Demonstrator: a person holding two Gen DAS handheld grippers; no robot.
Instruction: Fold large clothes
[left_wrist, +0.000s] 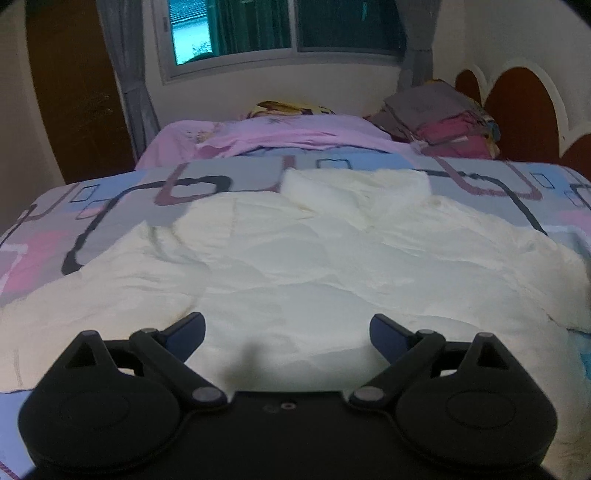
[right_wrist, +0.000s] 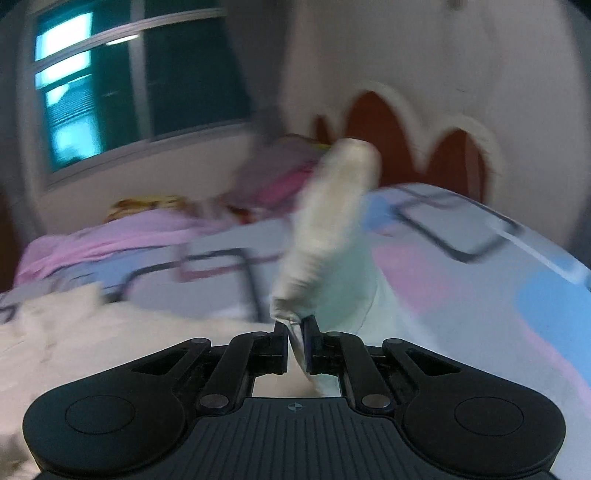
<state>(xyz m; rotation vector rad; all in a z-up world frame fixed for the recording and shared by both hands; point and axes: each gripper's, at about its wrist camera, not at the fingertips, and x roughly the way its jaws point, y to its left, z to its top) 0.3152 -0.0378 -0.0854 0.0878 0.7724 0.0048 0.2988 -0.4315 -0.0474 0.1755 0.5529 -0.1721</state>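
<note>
- Nearest the lens in the right wrist view, the right gripper has its jaws pinched narrow on a fold of the cream garment. The cloth stands up from the pads as a pale, blurred column that looks like a sleeve or a side flap.
- In the left wrist view, the left gripper hangs with its jaws spread wide and nothing between them, just above the near part of the same cream garment.
- The garment lies spread and rumpled across the patterned bedspread, its collar end toward the far side.
- Step in hand, as I judge it: the first side fold, with the right tongs lifting one edge to carry it over the body of the garment.
- The next move calls for taking the held edge across toward the middle and laying it flat. The free left tongs could pin or smooth the near hem so the body does not drag along.
- Around it: a pink blanket lies beyond the garment, a pile of folded cloth near the headboard, and a window behind.
- Nothing lies on the garment itself; the wrinkles and the soft bed under it are the likeliest causes of a crooked fold.
</note>
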